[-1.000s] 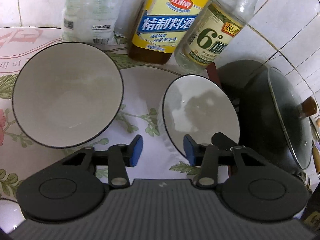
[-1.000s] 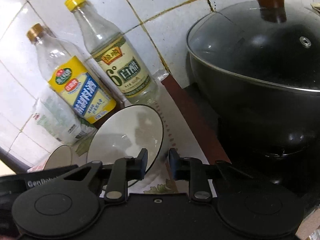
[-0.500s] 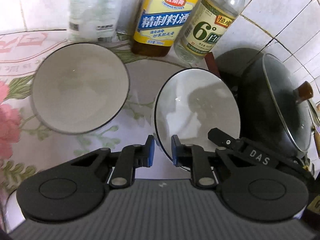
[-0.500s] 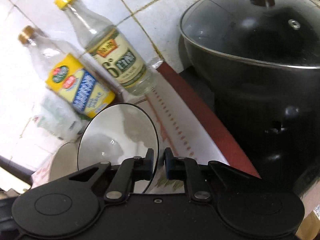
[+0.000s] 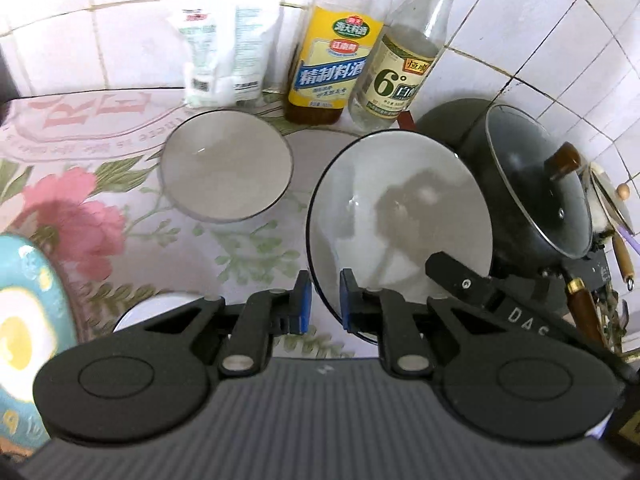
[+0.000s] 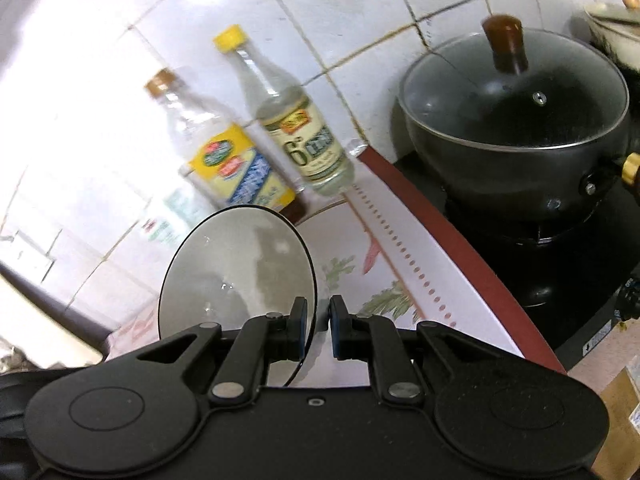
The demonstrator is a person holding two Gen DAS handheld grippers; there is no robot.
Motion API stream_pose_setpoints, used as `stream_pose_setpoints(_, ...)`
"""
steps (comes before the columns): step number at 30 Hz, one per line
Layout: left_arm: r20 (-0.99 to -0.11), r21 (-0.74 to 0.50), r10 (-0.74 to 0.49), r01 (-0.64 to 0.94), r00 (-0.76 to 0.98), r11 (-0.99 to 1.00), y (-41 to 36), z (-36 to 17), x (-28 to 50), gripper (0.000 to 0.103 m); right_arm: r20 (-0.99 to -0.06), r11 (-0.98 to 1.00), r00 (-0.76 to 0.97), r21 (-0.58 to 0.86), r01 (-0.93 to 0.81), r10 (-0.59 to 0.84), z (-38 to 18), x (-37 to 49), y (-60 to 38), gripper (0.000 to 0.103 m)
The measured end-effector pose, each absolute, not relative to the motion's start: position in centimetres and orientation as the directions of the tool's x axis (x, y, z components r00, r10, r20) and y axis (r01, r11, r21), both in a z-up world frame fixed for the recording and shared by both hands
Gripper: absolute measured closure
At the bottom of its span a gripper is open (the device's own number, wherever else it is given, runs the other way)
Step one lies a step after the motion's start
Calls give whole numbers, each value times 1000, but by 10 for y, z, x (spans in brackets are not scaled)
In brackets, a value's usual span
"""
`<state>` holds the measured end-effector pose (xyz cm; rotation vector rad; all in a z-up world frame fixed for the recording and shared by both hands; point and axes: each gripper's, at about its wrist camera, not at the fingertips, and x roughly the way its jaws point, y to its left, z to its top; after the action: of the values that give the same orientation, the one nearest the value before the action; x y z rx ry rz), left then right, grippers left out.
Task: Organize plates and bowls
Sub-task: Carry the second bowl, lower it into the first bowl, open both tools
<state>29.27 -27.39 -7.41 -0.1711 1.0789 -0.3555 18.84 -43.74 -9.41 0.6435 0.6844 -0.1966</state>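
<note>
A white bowl with a dark rim (image 5: 400, 216) hangs tilted above the flowered tablecloth. My left gripper (image 5: 322, 300) is shut on its near left rim. The right gripper's black body (image 5: 456, 272) reaches the bowl's right rim in the left wrist view. In the right wrist view the same bowl (image 6: 236, 272) shows with my right gripper (image 6: 318, 320) shut on its rim, one pad inside and one outside. A second bowl of the same kind (image 5: 226, 164) stands on the cloth to the left, apart from both grippers.
Two bottles (image 5: 332, 52) (image 5: 404, 60) and a white bag (image 5: 224, 52) stand against the tiled wall. A black pot with a glass lid (image 6: 516, 128) sits on the stove at right. A teal plate (image 5: 24, 320) and a small white dish (image 5: 160, 308) lie near left.
Both grippers closed on the right bowl's rim and raised it off the cloth. The left bowl and the bottles now look farther away and lower in the views.
</note>
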Motion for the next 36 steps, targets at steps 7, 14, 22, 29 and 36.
stream_pose_setpoints(7, -820, -348, -378, 150, 429, 925, -230, -59, 252, 90, -633, 828, 767, 482, 287, 103, -77, 160, -411, 88)
stream_pose_setpoints(14, -806, -385, -395, 117, 441, 916, -182, -62, 218, 89, -629, 849, 757, 486, 207, 176, -75, 138, -383, 88)
stream_pose_setpoints(22, -815, -358, -348, 69, 464, 931, -151, -71, 202, 89, -643, 859, 728, 488, 152, 237, -89, 135, -353, 88)
stream_pose_setpoints(29, -819, -328, -333, 96, 467, 940, -145, -84, 200, 89, -660, 901, 715, 422, 101, 229, -103, 137, -338, 87)
stream_pose_setpoints(36, -831, -310, -323, 106, 453, 945, -145, -99, 206, 90, -664, 950, 723, 309, 31, 192, -111, 142, -324, 87)
